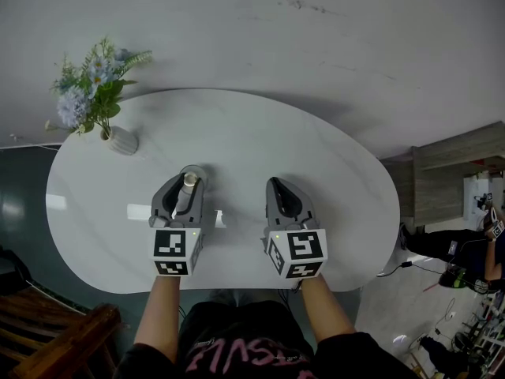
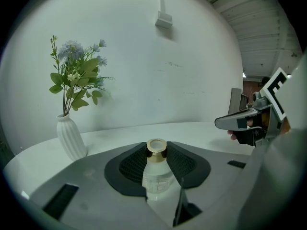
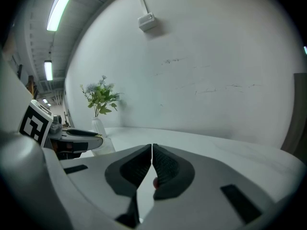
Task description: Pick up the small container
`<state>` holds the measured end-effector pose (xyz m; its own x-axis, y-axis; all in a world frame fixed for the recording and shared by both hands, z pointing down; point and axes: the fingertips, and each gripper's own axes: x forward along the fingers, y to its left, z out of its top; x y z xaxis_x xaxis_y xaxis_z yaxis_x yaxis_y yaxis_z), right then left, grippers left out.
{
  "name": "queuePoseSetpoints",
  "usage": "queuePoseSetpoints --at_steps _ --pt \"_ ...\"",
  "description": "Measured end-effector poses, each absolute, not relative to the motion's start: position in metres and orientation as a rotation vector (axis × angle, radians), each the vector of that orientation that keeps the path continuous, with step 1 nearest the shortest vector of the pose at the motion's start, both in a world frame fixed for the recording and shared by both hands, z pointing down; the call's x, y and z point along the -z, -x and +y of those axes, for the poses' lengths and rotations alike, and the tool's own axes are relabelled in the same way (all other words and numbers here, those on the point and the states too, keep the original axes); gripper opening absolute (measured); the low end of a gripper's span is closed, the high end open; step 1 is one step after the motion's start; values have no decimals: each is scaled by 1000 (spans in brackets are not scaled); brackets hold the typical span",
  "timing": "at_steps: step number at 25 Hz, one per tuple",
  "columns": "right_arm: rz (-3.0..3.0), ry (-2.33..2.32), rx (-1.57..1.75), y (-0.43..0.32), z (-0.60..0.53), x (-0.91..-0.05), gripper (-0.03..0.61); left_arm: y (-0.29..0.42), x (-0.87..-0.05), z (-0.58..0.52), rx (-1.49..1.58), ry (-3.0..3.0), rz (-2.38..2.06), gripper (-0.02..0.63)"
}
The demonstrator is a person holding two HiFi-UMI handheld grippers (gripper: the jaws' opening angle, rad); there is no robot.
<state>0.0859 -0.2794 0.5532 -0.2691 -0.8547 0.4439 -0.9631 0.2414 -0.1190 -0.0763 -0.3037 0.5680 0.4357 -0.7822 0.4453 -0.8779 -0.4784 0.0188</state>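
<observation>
Now, the small container (image 2: 157,176) sits gripped in the left hand-held gripper (image 1: 189,177)
Pads (image 2: 133,166) clamp its body below the gold cap (image 2: 156,147), keeping it upright at mid-worktop (image 1: 260,140); the right hand-held gripper (image 3: 152,153) sits clenched and empty alongside.

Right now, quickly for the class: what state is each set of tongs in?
Left tongs: closed on the small clear bottle with a gold cap.
Right tongs: closed, nothing between them.

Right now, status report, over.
Left gripper shut on small container. Right gripper shut, empty. Flower vase apart, back left; nothing blocking.
</observation>
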Motion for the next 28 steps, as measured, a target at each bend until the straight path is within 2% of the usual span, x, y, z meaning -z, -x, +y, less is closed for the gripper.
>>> queuePoseSetpoints --at_steps 28 --pt "-2266 -1783 -420 -80 -258 -499 67 86 -517 -286 -510 -2520 -1449 130"
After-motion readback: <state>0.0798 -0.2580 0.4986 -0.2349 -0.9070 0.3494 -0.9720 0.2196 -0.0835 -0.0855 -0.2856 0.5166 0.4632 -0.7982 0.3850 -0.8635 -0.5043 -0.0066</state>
